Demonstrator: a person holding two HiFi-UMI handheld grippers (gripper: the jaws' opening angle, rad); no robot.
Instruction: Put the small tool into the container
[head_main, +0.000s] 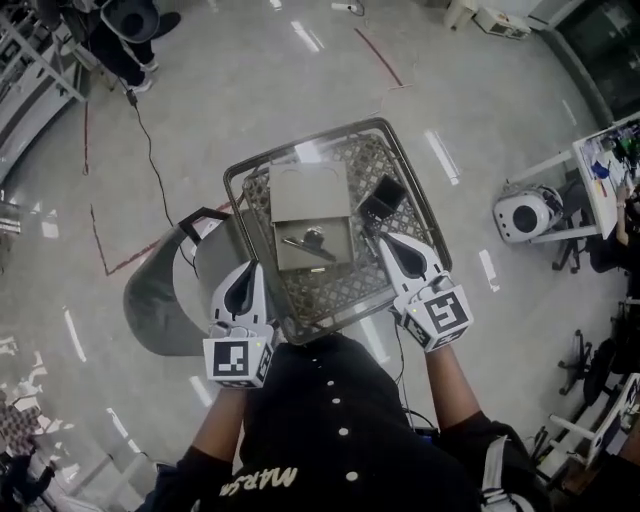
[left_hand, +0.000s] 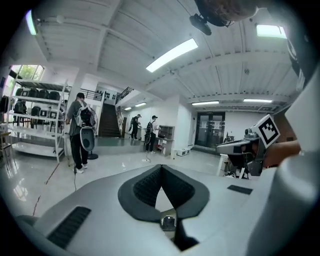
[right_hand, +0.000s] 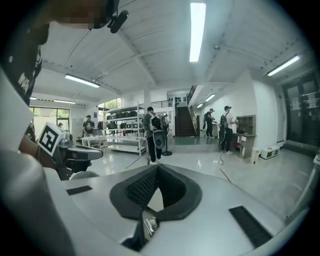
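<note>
The small dark tool lies inside an open beige container, whose lid stands up behind it. The container sits in a wire mesh basket. My left gripper is held at the basket's near left edge, and my right gripper at its near right edge. Both are raised and apart from the tool. In the left gripper view the pads meet at the tip with nothing between them. In the right gripper view the pads are also pressed together and empty.
A small black box lies in the basket right of the container. A grey rounded object sits on the floor at the left. A white round device and a desk stand at the right. Several people stand far off.
</note>
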